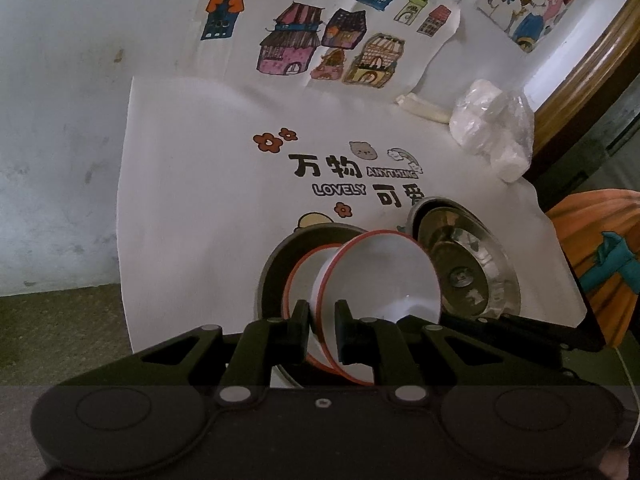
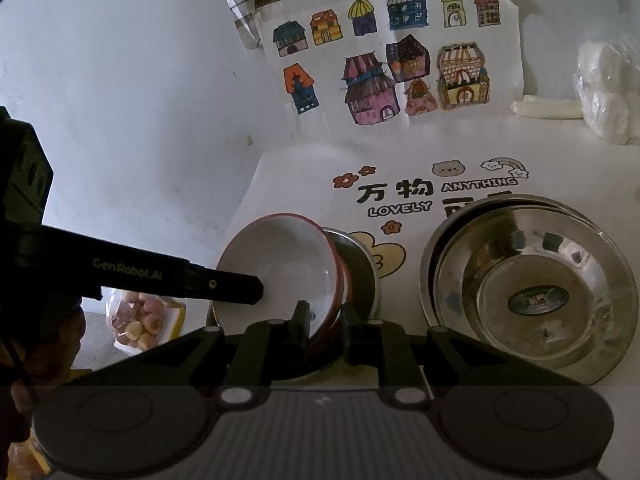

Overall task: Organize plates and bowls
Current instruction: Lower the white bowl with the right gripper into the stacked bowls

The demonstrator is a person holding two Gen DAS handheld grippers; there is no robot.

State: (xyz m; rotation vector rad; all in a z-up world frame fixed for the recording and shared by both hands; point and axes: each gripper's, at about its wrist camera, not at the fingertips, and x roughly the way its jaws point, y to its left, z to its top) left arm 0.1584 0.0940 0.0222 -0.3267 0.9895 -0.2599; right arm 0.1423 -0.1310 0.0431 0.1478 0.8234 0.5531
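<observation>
Both grippers pinch red-rimmed white bowls, tilted over a dark pan at the lower centre of each view.

In the left wrist view the left gripper [image 1: 322,330] is clamped on the rim of the nearer white bowl [image 1: 384,280], which leans on edge against a second red-rimmed bowl [image 1: 308,276] inside the dark pan [image 1: 276,268]; stacked steel bowls [image 1: 468,268] stand tilted just to the right. In the right wrist view the right gripper [image 2: 325,328] pinches the bowls' lower edge, its jaws nearly together. All sit on a white printed cloth [image 2: 304,184]. A bag of fruit [image 2: 136,320] lies at lower left.
</observation>
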